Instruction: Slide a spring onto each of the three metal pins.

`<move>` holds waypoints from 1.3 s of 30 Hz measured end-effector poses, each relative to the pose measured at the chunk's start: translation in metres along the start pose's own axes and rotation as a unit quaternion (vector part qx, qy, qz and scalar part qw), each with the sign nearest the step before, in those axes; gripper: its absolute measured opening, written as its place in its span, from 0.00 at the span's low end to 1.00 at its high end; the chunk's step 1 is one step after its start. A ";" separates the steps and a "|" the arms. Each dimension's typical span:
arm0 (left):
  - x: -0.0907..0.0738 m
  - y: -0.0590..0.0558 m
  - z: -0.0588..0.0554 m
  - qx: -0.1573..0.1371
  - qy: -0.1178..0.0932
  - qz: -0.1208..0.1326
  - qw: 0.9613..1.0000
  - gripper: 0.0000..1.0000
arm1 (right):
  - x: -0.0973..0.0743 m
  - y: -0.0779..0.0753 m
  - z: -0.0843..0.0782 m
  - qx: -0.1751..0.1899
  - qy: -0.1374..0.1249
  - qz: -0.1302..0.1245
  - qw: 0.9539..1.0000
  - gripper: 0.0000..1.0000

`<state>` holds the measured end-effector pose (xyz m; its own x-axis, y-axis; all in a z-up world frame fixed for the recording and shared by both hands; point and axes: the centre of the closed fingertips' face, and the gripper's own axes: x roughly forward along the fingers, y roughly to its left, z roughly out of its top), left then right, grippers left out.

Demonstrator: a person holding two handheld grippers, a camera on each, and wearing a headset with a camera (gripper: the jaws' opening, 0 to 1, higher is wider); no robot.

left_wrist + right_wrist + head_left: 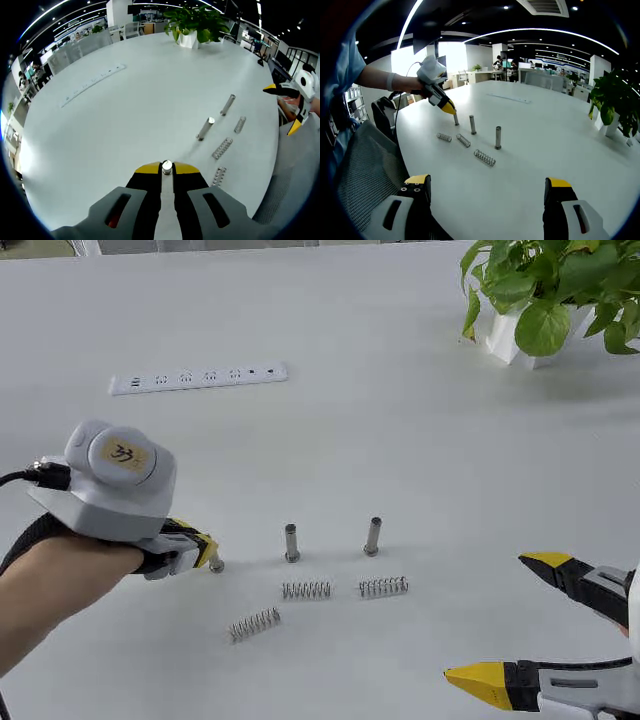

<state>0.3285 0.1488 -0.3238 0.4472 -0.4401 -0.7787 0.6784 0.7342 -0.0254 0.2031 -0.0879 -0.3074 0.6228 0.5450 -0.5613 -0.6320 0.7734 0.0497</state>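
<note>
Three pins standing upright in a row on the counter point(420, 440): left-hand pin point(216, 564), middle pin point(291, 542), right-hand pin point(373, 536). All three shafts showing bare, none wearing a spring.

Three springs lying flat, loose, at 6 o'clock of the row:
- left spring point(254, 624), nearest the person, sitting askew
- middle spring point(306, 590), just below the middle pin
- right spring point(383, 587), just below the right-hand pin

Progress reading as nil: zero of three threaded, every spring yet to be picked up.

Left gripper point(207, 552) coming in from 9 o'clock. In the left gripper view its fingers point(187, 168) are pressing in on the left-hand pin's head point(167, 166), pinching it, likely steadying it for the first spring.

Right gripper point(492, 618) hovering at 4 o'clock, well apart from pins and springs. Its fingers point(418, 180) are spread wide and carrying nothing.

Judging the next need: right gripper going for a spring, probably the left spring.

Farther out, a power strip point(198, 378) lying at 11 o'clock and a potted plant point(545, 300) sitting at 1 o'clock
</note>
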 end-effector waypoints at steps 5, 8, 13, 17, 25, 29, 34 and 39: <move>0.000 0.000 0.000 0.001 0.000 -0.002 1.000 0.05 | 0.000 0.000 0.000 0.001 -0.001 0.000 1.000 0.94; -0.001 0.001 -0.001 -0.005 0.001 -0.001 1.000 0.04 | -0.001 0.000 0.000 0.002 -0.002 0.000 1.000 0.94; -0.003 0.002 -0.003 -0.001 0.004 -0.001 1.000 0.04 | -0.001 0.000 0.000 0.001 -0.001 0.000 1.000 0.94; -0.004 0.001 -0.004 -0.003 0.006 -0.003 1.000 0.04 | 0.000 0.001 0.001 0.002 -0.002 0.001 1.000 0.94; -0.002 0.000 -0.002 0.006 0.004 -0.004 1.000 0.05 | 0.001 0.002 0.001 0.002 -0.003 0.002 1.000 0.93; -0.002 0.000 -0.002 0.004 0.001 -0.004 1.000 0.05 | 0.000 0.002 0.001 0.003 -0.003 0.001 1.000 0.93; -0.001 0.000 -0.002 0.003 -0.001 -0.005 1.000 0.05 | -0.001 0.001 0.000 0.002 -0.002 0.001 1.000 0.93; -0.001 -0.001 -0.001 0.009 -0.005 -0.003 1.000 0.05 | 0.000 0.002 0.000 0.002 -0.001 0.002 1.000 0.93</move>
<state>0.3267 0.1495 -0.3238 0.4485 -0.4501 -0.7722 0.6917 0.7219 -0.0190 0.2015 -0.0860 -0.3073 0.6206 0.5491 -0.5597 -0.6329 0.7722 0.0559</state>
